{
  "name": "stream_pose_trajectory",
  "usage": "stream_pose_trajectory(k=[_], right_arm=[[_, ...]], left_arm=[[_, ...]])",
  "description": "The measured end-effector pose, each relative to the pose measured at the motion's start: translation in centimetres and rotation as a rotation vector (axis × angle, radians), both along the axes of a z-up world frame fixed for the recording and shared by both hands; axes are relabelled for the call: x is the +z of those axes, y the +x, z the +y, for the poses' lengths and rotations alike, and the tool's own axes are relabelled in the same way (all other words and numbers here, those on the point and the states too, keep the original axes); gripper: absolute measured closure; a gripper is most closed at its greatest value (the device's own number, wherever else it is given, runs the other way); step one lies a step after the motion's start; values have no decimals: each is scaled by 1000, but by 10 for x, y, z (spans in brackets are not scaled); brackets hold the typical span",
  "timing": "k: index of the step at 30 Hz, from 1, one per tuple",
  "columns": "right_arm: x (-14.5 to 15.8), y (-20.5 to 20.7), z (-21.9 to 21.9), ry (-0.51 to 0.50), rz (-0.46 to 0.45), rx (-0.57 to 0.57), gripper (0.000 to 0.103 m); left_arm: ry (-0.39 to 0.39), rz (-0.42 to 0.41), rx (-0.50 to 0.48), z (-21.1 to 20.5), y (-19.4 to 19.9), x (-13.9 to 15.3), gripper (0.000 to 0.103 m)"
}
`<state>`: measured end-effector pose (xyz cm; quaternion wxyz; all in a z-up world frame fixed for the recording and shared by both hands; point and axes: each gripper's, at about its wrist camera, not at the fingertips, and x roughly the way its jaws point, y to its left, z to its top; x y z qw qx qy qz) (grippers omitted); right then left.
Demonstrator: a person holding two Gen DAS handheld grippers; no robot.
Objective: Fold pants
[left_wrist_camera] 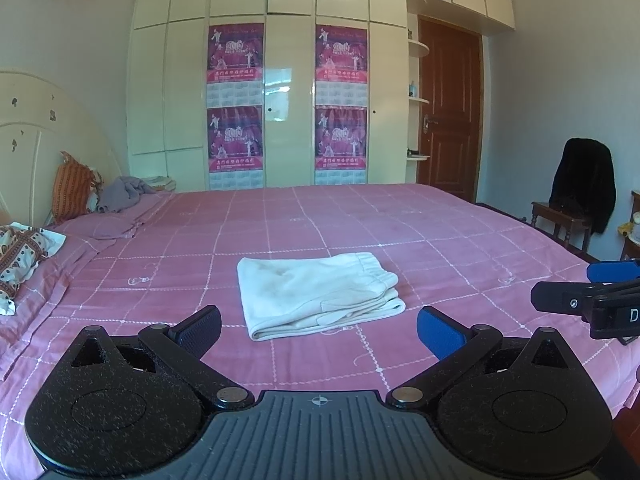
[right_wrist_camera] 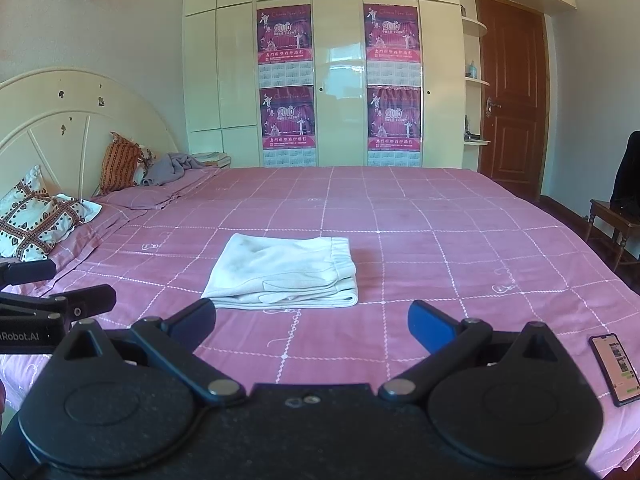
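Both tools hung low over the near edge of the bed, and we had nothing in either one. Our left tool (left_wrist_camera: 319, 330) stood with its jaws spread wide, the black finger on one side and the blue finger on the other, empty air between them. Our right tool (right_wrist_camera: 312, 326) matched it, jaws just as wide, gripping nothing.

Straight ahead of both lay the white pants (left_wrist_camera: 318, 294), folded into a compact, roughly square bundle on the pink checked bedspread (left_wrist_camera: 440, 240). From the right wrist view the pants (right_wrist_camera: 282, 272) showed the elastic waistband along the right side and the stacked layers along the near edge. They sat flat, apart from both tools, just beyond the fingertips.

In the left wrist view the right tool (left_wrist_camera: 560, 284) poked in from the right edge, and in the right wrist view the left tool (right_wrist_camera: 56, 286) poked in from the left, so we held them side by side.

A phone (right_wrist_camera: 614, 368) with its screen lit lay on the bedspread near our right tool, well apart from the pants. Patterned pillows (right_wrist_camera: 36, 220) and a crumpled grey cloth (right_wrist_camera: 172, 168) sat up by the cream headboard (right_wrist_camera: 80, 120). Behind the bed stood a cream wardrobe (right_wrist_camera: 240, 80) with four pink calendar posters (right_wrist_camera: 285, 32), a brown door (right_wrist_camera: 512, 88), and a chair (left_wrist_camera: 560, 216) draped with a dark garment.
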<state>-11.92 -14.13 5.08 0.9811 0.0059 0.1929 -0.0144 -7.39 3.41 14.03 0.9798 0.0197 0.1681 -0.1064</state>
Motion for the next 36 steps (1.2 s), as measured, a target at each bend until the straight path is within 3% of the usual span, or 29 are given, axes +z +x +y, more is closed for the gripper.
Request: stream_pose_trajectory(k=[36], right_arm=[[0, 0, 0, 0, -1, -1, 0]], left_arm=[[-3, -15, 2, -1, -1, 0, 0]])
